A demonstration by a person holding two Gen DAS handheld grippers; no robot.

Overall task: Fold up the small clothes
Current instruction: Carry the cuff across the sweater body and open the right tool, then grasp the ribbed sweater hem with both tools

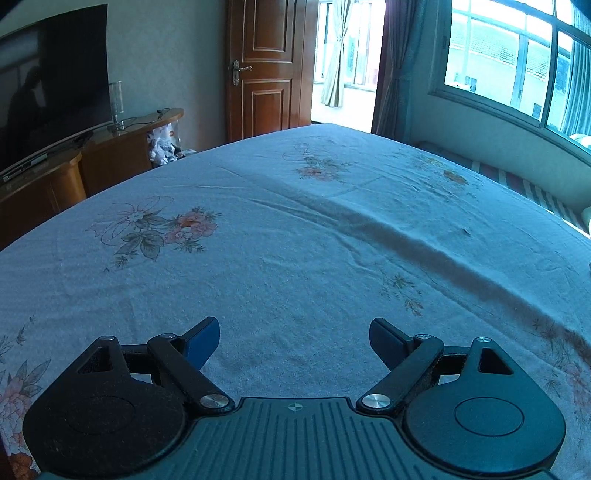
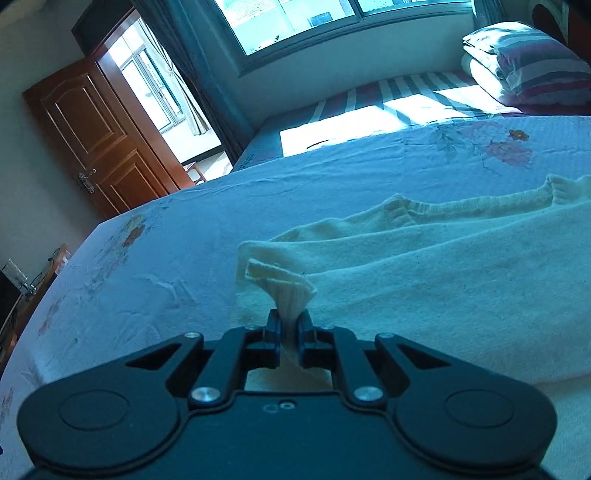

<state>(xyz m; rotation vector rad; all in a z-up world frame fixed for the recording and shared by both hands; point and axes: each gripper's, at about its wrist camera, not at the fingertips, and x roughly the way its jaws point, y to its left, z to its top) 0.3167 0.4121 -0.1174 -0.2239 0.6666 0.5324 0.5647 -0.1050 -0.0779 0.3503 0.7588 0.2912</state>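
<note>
The sweater (image 2: pixel 443 266) lies spread on the bed (image 2: pixel 184 236), cream knit, filling the right wrist view from centre out to 3 o'clock, one sleeve (image 2: pixel 472 208) stretched toward 2 o'clock. My right gripper (image 2: pixel 290 326) has its jaws nearly closed on a ribbed edge of it, the pinched strip fanning up from between the pads toward 12 o'clock. Whether that strip is a cuff or the hem, I cannot tell.

My left gripper (image 1: pixel 294 338) hangs over bare floral sheet (image 1: pixel 295 240) with its jaws wide and nothing between them; no part of the sweater shows in its view.

I judge the step to be carrying this edge across the body to make a fold. To do it well I would lift only enough to clear the knit below, then sweep low toward 3 o'clock so the cloth rolls over rather than drags. The grip looks narrow, so a fast pull could slip it or bunch the fabric. Bringing the left gripper in to pin or take a matching edge should keep the fold line straight.

Beyond the bed: a door (image 2: pixel 107 147) at 10 o'clock, a window (image 2: pixel 332 22) at 12, a striped pillow (image 2: pixel 532 62) at 2.
</note>
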